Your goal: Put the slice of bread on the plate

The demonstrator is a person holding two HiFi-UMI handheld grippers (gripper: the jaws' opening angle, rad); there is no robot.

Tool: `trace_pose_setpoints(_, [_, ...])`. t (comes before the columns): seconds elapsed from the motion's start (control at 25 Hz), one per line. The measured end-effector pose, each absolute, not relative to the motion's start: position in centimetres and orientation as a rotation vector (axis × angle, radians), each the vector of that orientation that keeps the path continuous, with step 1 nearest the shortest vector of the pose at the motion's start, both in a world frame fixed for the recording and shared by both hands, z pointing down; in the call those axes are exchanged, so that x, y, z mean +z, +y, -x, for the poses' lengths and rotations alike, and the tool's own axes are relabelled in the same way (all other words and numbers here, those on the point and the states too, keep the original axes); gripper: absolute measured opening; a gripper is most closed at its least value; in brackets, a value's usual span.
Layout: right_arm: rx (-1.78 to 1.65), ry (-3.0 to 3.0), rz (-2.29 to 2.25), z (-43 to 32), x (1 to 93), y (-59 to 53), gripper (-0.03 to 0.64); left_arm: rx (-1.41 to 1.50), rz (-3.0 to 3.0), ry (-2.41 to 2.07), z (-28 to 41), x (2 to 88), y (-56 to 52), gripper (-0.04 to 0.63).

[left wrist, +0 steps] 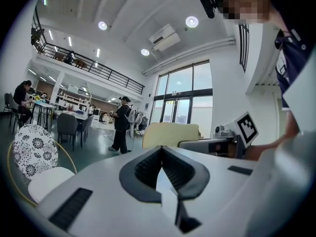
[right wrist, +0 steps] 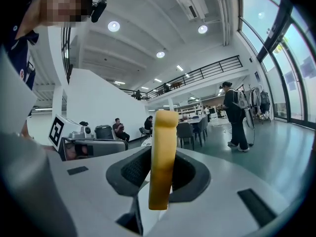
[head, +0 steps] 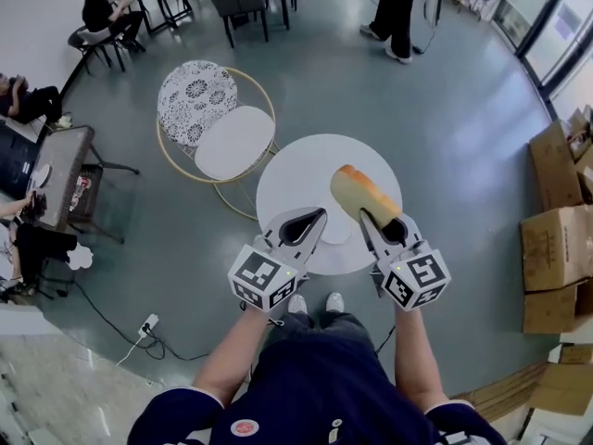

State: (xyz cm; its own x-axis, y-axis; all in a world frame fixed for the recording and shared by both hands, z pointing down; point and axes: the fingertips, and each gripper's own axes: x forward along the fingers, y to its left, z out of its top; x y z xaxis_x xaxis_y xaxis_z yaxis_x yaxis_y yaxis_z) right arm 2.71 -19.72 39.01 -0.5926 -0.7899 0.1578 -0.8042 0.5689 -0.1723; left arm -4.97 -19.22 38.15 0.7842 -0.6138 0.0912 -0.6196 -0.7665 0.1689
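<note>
Chair point(head: 222, 137) stands just beside the left edge of the round table point(head: 287, 170). Left gripper point(head: 318, 215) has its jaws together and empty, over the table's near edge. Right gripper point(head: 369, 219), beside it, is clamped on the bread slice point(head: 361, 193), held on edge above the table's right half. Bare floor point(head: 454, 137) lies to the right, with cardboard boxes point(head: 556, 248) well apart.

Bread slice point(head: 364, 196) over table point(head: 295, 172), chair point(head: 219, 124) left

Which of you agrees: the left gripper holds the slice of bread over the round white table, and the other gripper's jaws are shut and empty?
Wrong gripper. The right gripper holds the slice of bread between its jaws, as the right gripper view shows; the left gripper is the shut, empty one. The rest stands.
</note>
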Motion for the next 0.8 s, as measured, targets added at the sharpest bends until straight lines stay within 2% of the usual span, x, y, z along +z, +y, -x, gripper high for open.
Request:
trace_pose_setpoints(0.56, [0.423,-2.751,-1.271,-3.4,41.5,-21.2,0.095,0.123,-2.730,-1.071,4.1,40.5,-20.1,0.006])
trace_pose_setpoints(0.8, [0.500,-2.682,-1.220,-3.5,45.6,-21.9,0.094,0.191,-2.699,-1.073,3.7,43.5,-20.4,0.006])
